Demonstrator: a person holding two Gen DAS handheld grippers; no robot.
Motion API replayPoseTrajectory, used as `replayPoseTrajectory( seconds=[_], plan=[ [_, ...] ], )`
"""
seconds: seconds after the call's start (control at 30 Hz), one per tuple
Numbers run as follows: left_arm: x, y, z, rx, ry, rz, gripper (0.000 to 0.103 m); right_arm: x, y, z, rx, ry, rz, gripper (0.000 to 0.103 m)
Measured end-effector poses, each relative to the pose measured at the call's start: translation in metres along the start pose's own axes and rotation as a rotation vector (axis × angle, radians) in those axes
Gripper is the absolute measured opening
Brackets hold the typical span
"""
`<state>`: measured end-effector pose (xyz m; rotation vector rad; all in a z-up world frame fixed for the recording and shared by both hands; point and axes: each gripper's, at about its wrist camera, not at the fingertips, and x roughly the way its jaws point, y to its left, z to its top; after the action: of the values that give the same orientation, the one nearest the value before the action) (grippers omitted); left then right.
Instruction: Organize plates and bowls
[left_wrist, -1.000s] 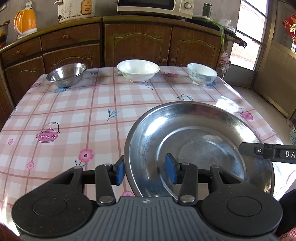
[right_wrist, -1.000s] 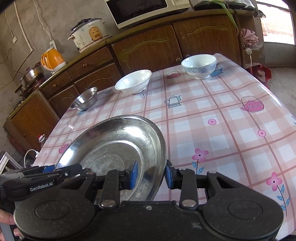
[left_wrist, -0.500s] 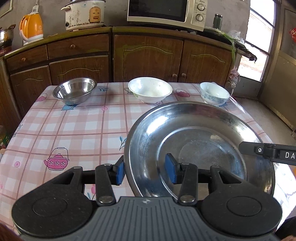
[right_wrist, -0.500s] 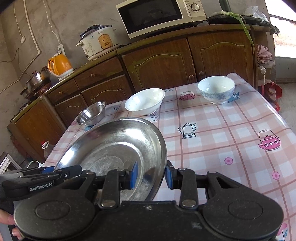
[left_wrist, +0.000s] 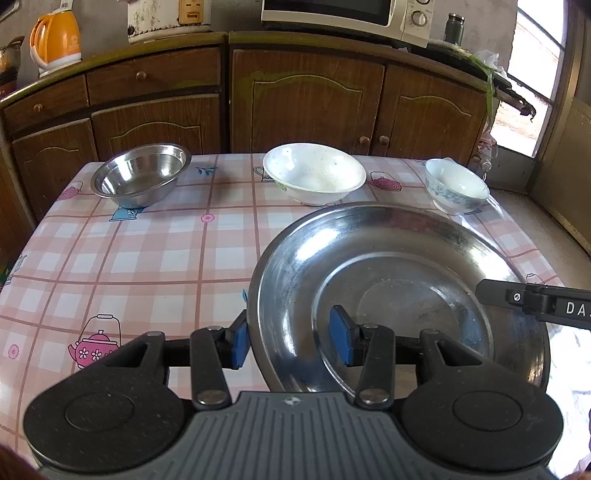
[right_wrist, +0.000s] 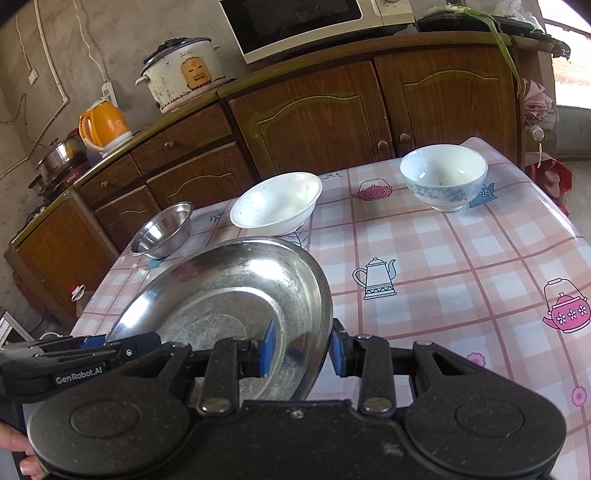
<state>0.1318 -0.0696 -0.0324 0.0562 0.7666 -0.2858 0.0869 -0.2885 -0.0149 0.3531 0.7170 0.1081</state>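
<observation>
A large steel plate (left_wrist: 399, 280) is held above the checked table, and also shows in the right wrist view (right_wrist: 229, 295). My left gripper (left_wrist: 291, 341) is shut on its left rim. My right gripper (right_wrist: 301, 349) is shut on its right rim. At the far end of the table stand a steel bowl (left_wrist: 142, 179), a wide white bowl (left_wrist: 314, 173) and a small blue-patterned bowl (left_wrist: 456, 186). They also show in the right wrist view: the steel bowl (right_wrist: 162, 230), the white bowl (right_wrist: 277, 203) and the patterned bowl (right_wrist: 443, 181).
The table (left_wrist: 147, 258) has a pink checked cloth. Brown cabinets (left_wrist: 306, 99) stand behind it, carrying an orange kettle (left_wrist: 57, 38), a rice cooker (right_wrist: 183, 74) and a microwave (left_wrist: 347, 14). The table's right edge drops to the floor (left_wrist: 546, 221).
Both grippers have moved forward toward the far bowls with the plate in them. The bowls now appear larger and closer. The grips on the rim are unchanged.
</observation>
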Motion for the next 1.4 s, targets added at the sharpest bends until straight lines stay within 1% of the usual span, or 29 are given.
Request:
replayPoseTrajectory(
  seconds=[0.4,0.73,1.07,1.23,1.4],
  plan=[
    [0.040,0.001,0.010,0.000,0.040,0.007,0.045,0.047,-0.018,0.009,0.013,0.020,-0.017,0.040],
    [0.069,-0.002,0.015,0.000,0.062,0.007,0.045,0.075,-0.033,0.013,0.016,0.031,-0.034,0.040],
    [0.087,-0.004,0.019,0.015,0.060,0.006,0.045,0.090,-0.042,0.014,0.017,0.025,-0.052,0.040],
    [0.096,-0.004,0.020,-0.005,0.065,-0.001,0.045,0.094,-0.045,0.015,0.017,0.018,-0.055,0.040],
    [0.103,-0.008,0.021,-0.005,0.068,-0.001,0.045,0.097,-0.049,0.015,0.015,0.023,-0.063,0.040]
  ],
)
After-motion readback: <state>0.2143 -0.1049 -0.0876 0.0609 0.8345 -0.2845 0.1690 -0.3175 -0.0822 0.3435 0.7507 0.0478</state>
